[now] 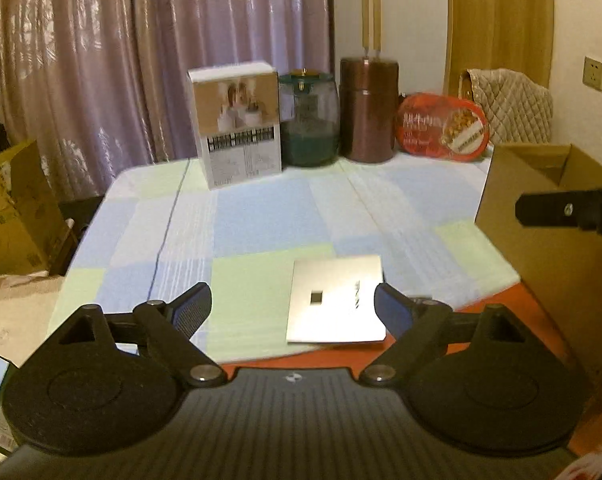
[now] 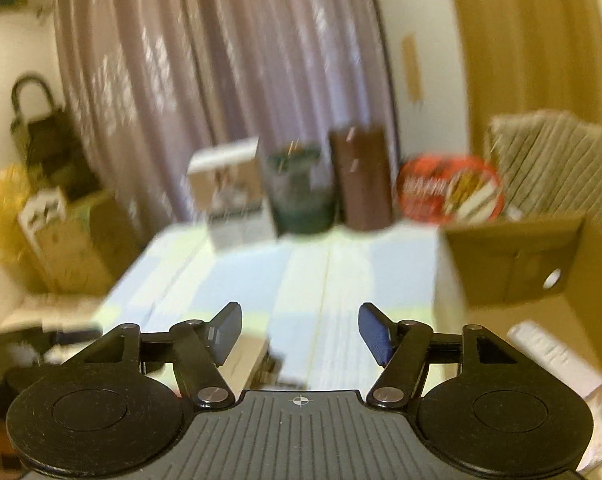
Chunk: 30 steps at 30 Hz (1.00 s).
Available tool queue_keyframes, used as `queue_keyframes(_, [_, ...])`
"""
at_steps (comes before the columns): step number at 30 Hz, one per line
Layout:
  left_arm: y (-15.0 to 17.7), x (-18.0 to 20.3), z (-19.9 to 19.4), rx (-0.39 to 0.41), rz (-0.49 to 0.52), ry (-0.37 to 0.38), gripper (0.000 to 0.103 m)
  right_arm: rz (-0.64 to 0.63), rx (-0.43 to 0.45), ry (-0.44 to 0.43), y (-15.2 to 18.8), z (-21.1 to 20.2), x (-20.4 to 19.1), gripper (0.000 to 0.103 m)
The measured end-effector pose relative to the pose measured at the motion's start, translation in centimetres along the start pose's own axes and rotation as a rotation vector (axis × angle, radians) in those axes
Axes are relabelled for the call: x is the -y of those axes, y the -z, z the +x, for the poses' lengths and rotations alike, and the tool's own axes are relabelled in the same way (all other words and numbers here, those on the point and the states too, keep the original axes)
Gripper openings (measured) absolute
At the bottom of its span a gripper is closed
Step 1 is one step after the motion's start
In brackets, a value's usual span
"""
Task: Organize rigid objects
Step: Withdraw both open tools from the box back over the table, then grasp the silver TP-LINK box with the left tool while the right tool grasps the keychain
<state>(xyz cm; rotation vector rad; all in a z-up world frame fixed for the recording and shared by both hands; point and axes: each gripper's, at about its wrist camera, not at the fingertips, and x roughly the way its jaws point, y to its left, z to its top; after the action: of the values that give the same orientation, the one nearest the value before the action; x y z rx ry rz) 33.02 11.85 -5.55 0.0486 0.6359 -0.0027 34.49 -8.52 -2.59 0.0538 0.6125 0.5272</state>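
A flat silver box [image 1: 335, 300] lies on the checked tablecloth [image 1: 261, 220] near the front edge. My left gripper [image 1: 293, 304] hovers just in front of it, open, its right finger beside the box's right edge, pads touching nothing. At the back stand a white photo box [image 1: 237, 124], a green glass jar [image 1: 309, 120], a brown canister [image 1: 367, 108] and a red round tin [image 1: 441, 126]. An open cardboard box [image 1: 541, 240] stands at the right. My right gripper [image 2: 301, 324] is open and empty, beside that cardboard box [image 2: 521, 264]. The right wrist view is blurred.
A white item [image 2: 553, 356] lies inside the cardboard box. Cardboard cartons [image 1: 13, 208] and bags sit on the floor left of the table. A quilted bag [image 1: 513, 104] leans at the back right. A curtain hangs behind the table.
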Motion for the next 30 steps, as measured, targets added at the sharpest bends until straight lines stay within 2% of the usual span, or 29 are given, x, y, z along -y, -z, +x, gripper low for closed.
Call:
queue_keyframes(3, [0.6, -0.7, 1.3, -0.038, -0.021, 0.026, 0.086, -0.042, -0.076, 0.014, 1.1, 1.9, -0.4, 0.062])
queue_keyframes(8, [0.7, -1.0, 2.4, -0.018, 0.005, 0.099, 0.087, -0.086, -0.142, 0.016, 2.8, 3.7, -0.2, 0.062])
queue_keyframes(13, [0.7, -1.4, 4.5, -0.039, -0.029, 0.161, 0.087, -0.108, -0.177, 0.01, 3.8, 5.0, 0.1, 0.062])
queue_keyframes(22, [0.8, 0.1, 7.9, -0.076, 0.054, 0.221, 0.09, -0.182, -0.206, 0.03, 4.1, 7.0, 0.1, 0.062])
queue_keyframes(30, [0.9, -0.4, 10.7, -0.13, -0.001, 0.288, 0.09, -0.17, -0.247, 0.029, 4.4, 8.1, 0.7, 0.062])
